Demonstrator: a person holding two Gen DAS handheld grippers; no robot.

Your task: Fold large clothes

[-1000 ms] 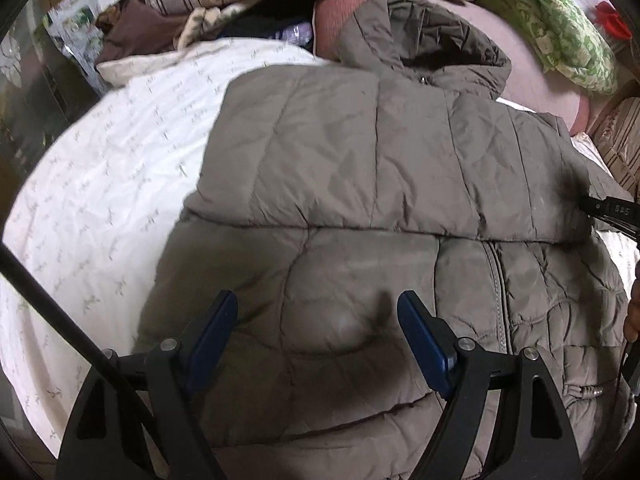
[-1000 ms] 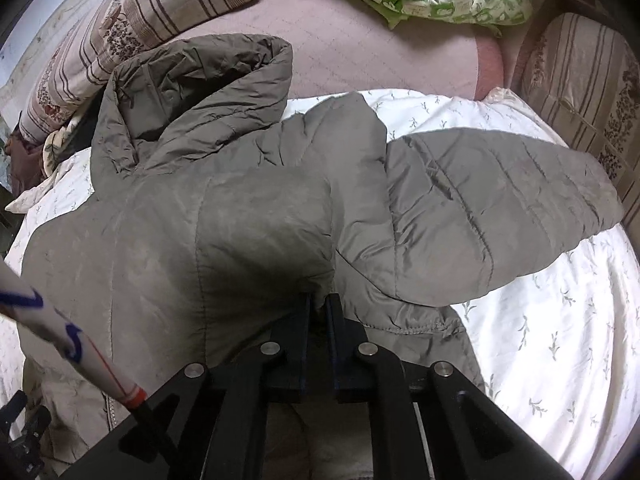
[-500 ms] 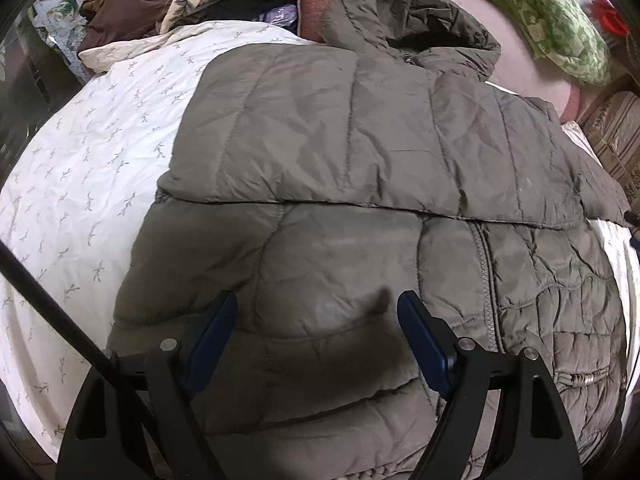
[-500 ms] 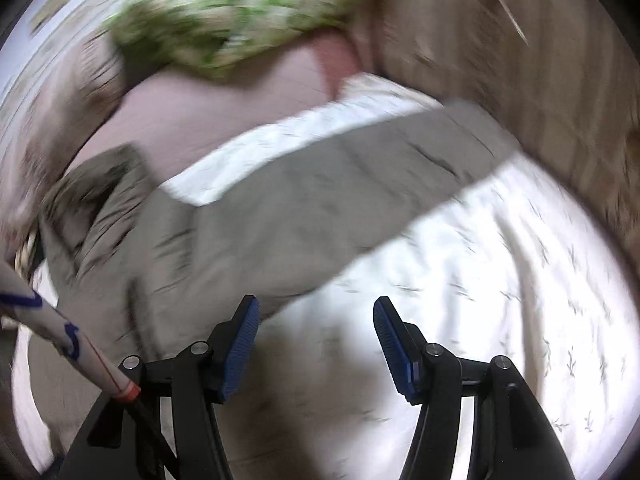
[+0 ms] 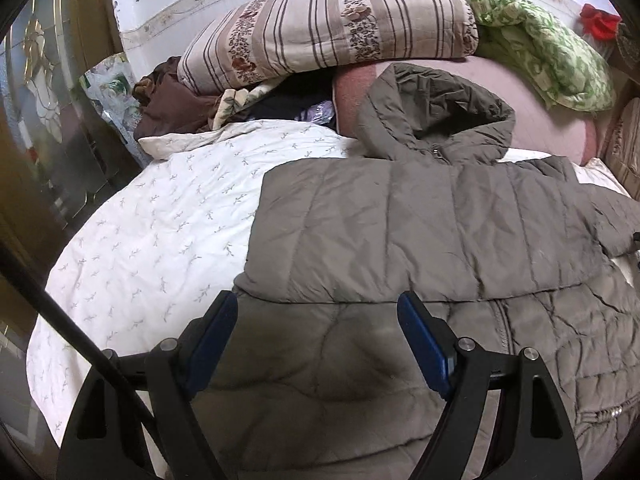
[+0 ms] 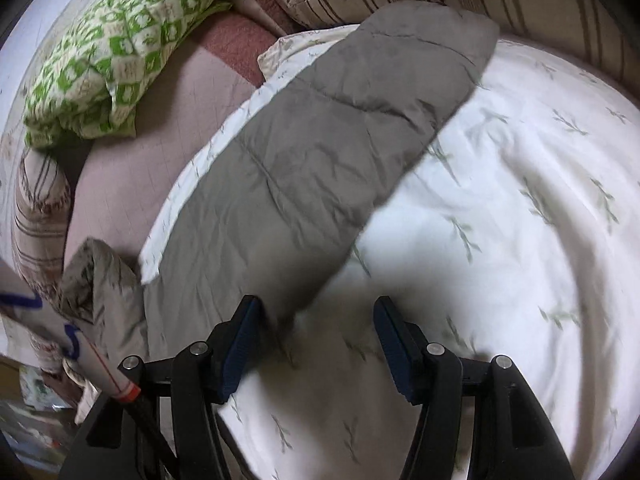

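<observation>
A grey-brown hooded puffer jacket [image 5: 420, 232] lies front up on a white leaf-print quilt [image 5: 160, 232], one sleeve folded flat across its chest and its hood [image 5: 436, 116] toward the pillows. My left gripper [image 5: 318, 320] hovers open over the jacket's lower front, nothing between its blue pads. In the right wrist view the jacket's other sleeve [image 6: 320, 160] stretches out diagonally over the quilt [image 6: 520, 220]. My right gripper [image 6: 316, 332] stands open over the quilt by the sleeve's near end, its left pad close to the fabric edge, gripping nothing.
A striped floral pillow [image 5: 328, 32] and a green patterned blanket [image 5: 548, 52] lie at the head of the bed on a pink sheet [image 5: 540, 120]. Brown clothes [image 5: 168, 104] are heaped at the back left. A glass-panelled door [image 5: 40, 120] stands on the left.
My right gripper let go of the jacket's fabric, opened, and swung right to the outstretched sleeve. My left gripper rose and tilted up, bringing the pillows into view.
</observation>
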